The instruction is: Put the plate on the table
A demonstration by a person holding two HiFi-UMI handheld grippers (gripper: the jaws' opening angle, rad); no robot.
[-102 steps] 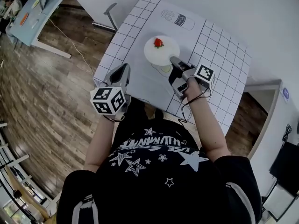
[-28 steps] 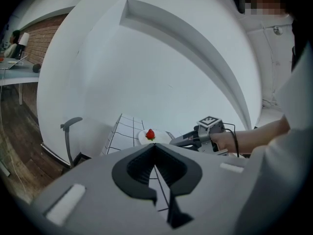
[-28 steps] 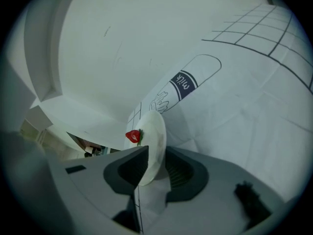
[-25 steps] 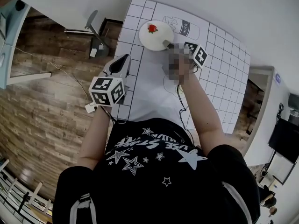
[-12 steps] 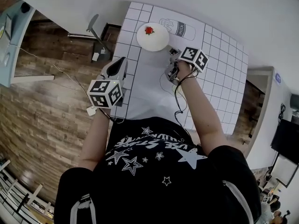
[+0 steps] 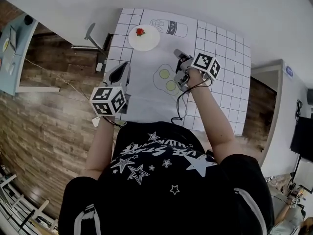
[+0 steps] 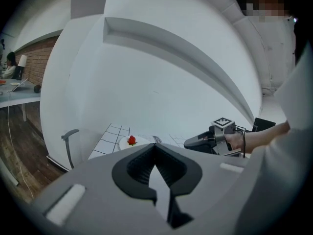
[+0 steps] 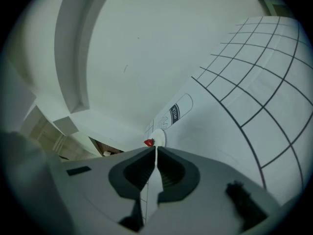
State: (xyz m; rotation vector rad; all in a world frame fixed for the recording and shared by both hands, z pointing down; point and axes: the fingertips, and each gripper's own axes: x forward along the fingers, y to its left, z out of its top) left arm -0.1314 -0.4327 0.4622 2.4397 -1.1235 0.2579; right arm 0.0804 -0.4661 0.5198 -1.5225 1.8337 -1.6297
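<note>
Right gripper (image 6: 178, 54) hangs over the table (image 6: 222, 82), its jaws closing to a near touch with nothing between them. Left gripper (image 6: 123, 66), at its nine o'clock, is pinched together and empty. At the right gripper's ten o'clock, well apart, the plate (image 6: 146, 40) with a strawberry (image 6: 140, 32) sits on the table.

- The floor (image 6: 44, 131) is brown wood planks.
- The wall (image 6: 220, 4) behind the table is plain white, with a long ledge (image 7: 186, 48) sticking out of it.
- The table (image 6: 227, 97) is white, with black squares drawn along its sides.
- A grey chair (image 6: 89, 32) stands just beside the table's far left corner.
- A pale blue desk (image 6: 12, 58) stands well apart on the left.
- A red brick wall (image 7: 34, 58) shows far off on the left.
- A black screen (image 6: 301, 131) is at the right edge.
</note>
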